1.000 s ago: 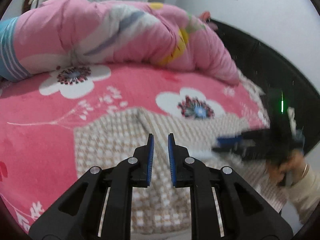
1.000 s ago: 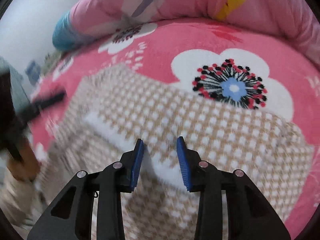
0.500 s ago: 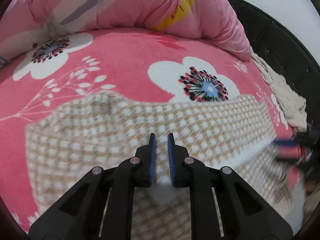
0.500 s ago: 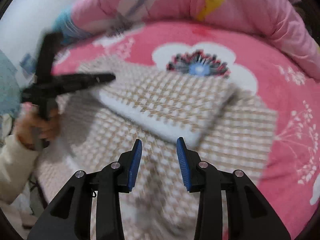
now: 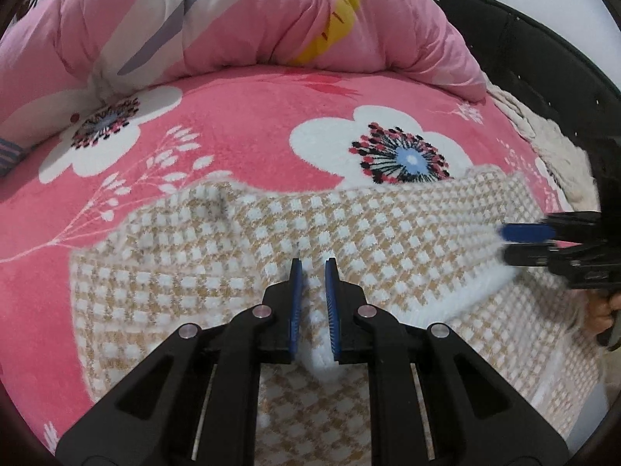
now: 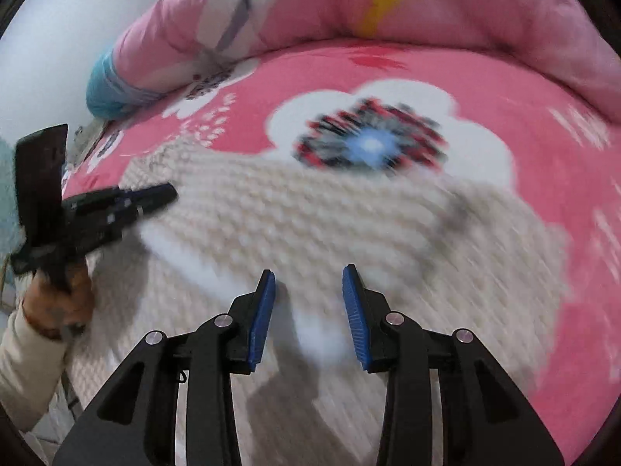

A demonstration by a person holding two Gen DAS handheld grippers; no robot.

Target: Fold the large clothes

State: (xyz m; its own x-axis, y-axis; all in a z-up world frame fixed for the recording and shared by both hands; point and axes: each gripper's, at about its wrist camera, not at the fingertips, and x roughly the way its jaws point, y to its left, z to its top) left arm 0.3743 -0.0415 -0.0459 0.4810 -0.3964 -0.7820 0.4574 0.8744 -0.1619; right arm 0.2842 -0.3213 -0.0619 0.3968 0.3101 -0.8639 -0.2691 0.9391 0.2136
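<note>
A tan-and-white checked knit garment (image 5: 349,240) lies on the pink flowered bedspread (image 5: 240,116), with its white-edged hem folded over its lower part. My left gripper (image 5: 312,303) is shut on the white hem edge. My right gripper (image 6: 308,310) is open just above the same hem; the right wrist view is blurred. The right gripper shows at the right edge of the left wrist view (image 5: 520,242). The left gripper shows at the left of the right wrist view (image 6: 155,198).
A rolled pink quilt (image 5: 233,27) lies along the far side of the bed. A black headboard (image 5: 543,73) curves at the right, with a cream cloth (image 5: 555,147) beside it. A white wall (image 6: 58,39) stands at the left.
Both grippers carried the hem forward over the garment, making a fold. The right gripper's jaws stayed open and it moved closer to the hem; the left stayed shut on the edge.
</note>
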